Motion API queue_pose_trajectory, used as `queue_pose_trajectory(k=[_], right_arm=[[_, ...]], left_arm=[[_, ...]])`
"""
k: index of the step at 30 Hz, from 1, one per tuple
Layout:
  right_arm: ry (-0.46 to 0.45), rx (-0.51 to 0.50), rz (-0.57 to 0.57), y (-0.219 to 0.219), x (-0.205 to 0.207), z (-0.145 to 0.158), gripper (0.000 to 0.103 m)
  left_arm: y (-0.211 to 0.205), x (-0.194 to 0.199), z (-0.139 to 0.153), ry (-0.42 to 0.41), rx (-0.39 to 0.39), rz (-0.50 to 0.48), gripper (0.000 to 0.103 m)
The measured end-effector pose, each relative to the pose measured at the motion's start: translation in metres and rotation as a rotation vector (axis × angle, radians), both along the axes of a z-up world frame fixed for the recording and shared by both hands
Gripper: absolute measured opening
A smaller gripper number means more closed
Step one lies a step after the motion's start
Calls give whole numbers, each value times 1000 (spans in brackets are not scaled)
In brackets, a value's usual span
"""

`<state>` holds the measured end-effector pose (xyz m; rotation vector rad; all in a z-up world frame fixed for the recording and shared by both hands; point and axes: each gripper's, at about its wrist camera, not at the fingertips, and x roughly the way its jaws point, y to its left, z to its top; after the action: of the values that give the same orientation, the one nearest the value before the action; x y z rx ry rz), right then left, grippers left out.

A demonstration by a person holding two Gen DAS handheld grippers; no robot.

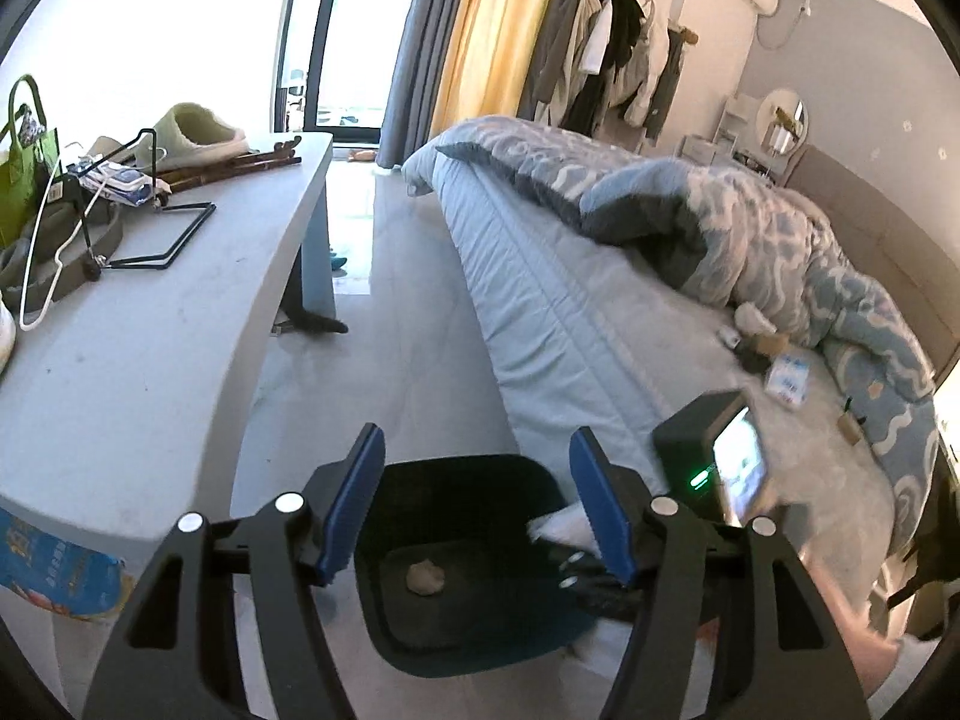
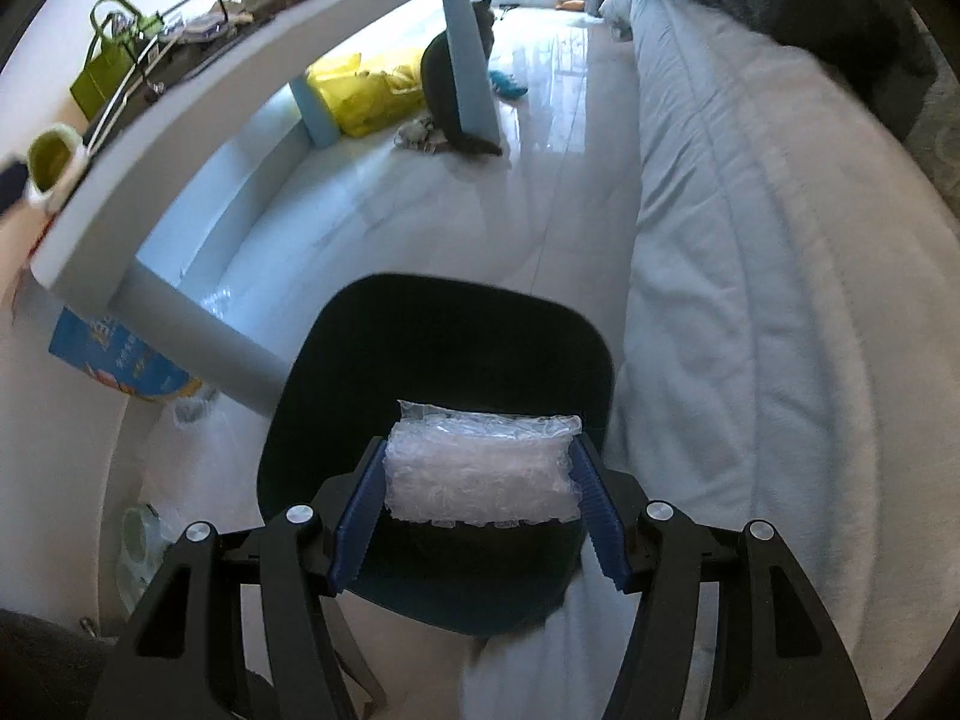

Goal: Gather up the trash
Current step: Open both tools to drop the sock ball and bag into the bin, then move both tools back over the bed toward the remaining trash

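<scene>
A dark bin (image 1: 468, 612) stands on the floor between the table and the bed, with a brownish crumpled lump (image 1: 425, 577) on its bottom. My left gripper (image 1: 477, 480) is open and empty above the bin. My right gripper (image 2: 477, 477) is shut on a clear bubble-wrap packet (image 2: 480, 468) and holds it over the bin's opening (image 2: 444, 348). The right gripper with the white packet (image 1: 561, 525) shows at the bin's right rim in the left wrist view.
A grey table (image 1: 138, 324) on the left holds a hanger, a slipper and a green bag. A bed (image 1: 600, 312) with a blue quilt and small items lies on the right. A dark cat (image 2: 456, 90) sits by the table leg, beside a yellow bag (image 2: 366, 90).
</scene>
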<state>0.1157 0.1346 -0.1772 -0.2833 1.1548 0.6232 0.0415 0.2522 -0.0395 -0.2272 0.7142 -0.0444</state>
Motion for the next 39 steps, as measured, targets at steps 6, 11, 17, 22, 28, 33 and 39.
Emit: queue_pose_trajectory(k=[6,11,17,22,28,33,39], right_arm=[[19,-42,29,6,-5,-21,62],[41,-56,57,7,-9,-37,64],[44,-38,98,11,-17,-34,82],[22,15,103,8,-19,-13,82],[-45,84,114,-6,-24,24,82],[-118,132,110,-25,-24,49,82],[-176,180,81,-54,-20,76,82]], left_arm=[[1,-7,11,-26,-24,-4,51],[0,-8,26,-61,-48,-5,47],[-7,-7,38,-82,-60,-6,45],[-12,-5,50,-108,-57,7,45],[-22,-1,56,-116,-50,7,45],[-35,5,62,-130,-25,8,45],[-53,13,66,-138,1,-4,45]])
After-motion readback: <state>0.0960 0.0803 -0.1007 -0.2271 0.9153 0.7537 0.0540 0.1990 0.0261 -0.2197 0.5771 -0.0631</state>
